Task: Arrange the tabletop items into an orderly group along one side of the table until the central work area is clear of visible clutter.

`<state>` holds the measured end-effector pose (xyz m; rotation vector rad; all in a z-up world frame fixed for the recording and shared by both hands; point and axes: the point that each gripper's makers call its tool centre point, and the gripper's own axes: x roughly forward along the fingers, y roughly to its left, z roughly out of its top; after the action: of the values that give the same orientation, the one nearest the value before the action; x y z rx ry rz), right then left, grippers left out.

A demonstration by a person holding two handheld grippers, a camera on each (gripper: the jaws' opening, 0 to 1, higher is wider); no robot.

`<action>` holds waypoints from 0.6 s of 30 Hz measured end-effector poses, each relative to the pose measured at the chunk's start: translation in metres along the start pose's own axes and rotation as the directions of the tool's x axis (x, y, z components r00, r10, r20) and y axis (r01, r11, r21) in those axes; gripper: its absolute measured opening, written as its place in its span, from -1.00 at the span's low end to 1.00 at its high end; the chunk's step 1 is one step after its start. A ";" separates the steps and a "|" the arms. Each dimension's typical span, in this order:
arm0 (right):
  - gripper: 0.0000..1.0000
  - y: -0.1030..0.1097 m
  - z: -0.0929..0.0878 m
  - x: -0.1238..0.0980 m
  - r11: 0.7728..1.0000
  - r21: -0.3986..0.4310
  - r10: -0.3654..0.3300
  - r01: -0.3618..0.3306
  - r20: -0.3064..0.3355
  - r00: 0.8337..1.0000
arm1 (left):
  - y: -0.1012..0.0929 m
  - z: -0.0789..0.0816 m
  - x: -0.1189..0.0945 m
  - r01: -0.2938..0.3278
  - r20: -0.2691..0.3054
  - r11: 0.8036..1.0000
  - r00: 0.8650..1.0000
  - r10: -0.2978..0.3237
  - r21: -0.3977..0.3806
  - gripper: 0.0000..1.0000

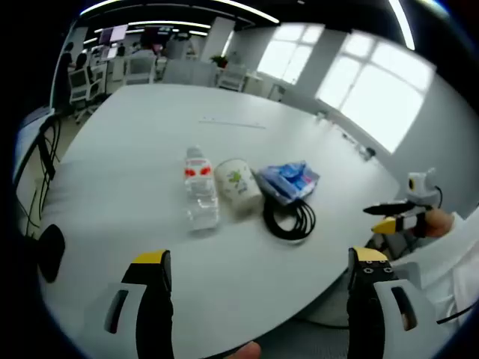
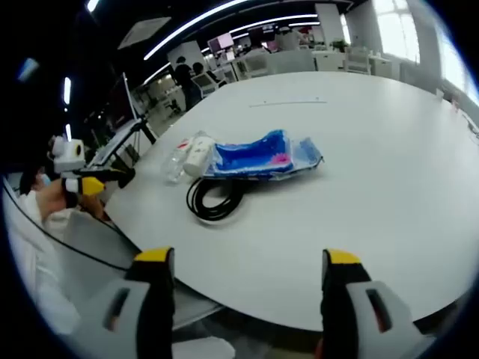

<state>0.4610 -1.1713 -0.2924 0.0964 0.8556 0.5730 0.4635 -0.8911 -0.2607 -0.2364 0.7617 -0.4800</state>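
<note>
On the wide white table (image 1: 135, 142) the things lay in a close row. Farthest left in the left gripper view was a clear plastic bottle (image 1: 200, 191) on its side, red on its label. Just right of it, touching, sat a white cup (image 1: 237, 182) tipped over, with a small green print. Next came a blue plastic bag (image 1: 290, 179), crumpled, and at its near edge a coiled black cable (image 1: 290, 217).

The left gripper (image 1: 258, 280) hung at the table's near edge, jaws spread wide, holding nothing. The right gripper (image 1: 394, 217) showed at the far right of that view, off the table, in a person's hand; I could not tell there how its jaws stood.

In the right gripper view, the right gripper (image 2: 247, 280) stood spread and empty, before the cable (image 2: 213, 198) and bag (image 2: 258, 157).
</note>
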 end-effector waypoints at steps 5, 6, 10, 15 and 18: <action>0.60 0.005 0.001 0.003 1.000 -0.007 0.016 -0.016 -0.002 1.000 | 0.000 0.000 -0.003 -0.009 0.004 1.000 1.000 0.009 -0.003 0.89; 0.59 0.005 0.001 0.004 1.000 -0.009 0.018 -0.019 -0.005 1.000 | 0.000 0.001 -0.003 -0.012 0.009 1.000 1.000 0.012 -0.005 0.89; 0.59 0.008 -0.001 0.006 0.999 -0.023 0.030 -0.030 -0.018 0.999 | 0.001 0.003 -0.005 -0.017 0.018 1.000 1.000 0.018 -0.010 0.89; 0.57 0.011 0.000 0.005 0.999 -0.033 0.034 -0.035 -0.017 0.999 | 0.001 0.001 -0.006 -0.020 0.024 1.000 1.000 0.021 -0.019 0.88; 0.56 0.011 -0.001 0.004 0.999 -0.039 0.032 -0.033 -0.024 0.999 | 0.001 0.000 -0.007 -0.020 0.026 0.999 0.999 0.021 -0.025 0.87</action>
<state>0.4576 -1.1604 -0.2926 0.0679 0.8661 0.6225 0.4596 -0.8867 -0.2567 -0.2571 0.7438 -0.4473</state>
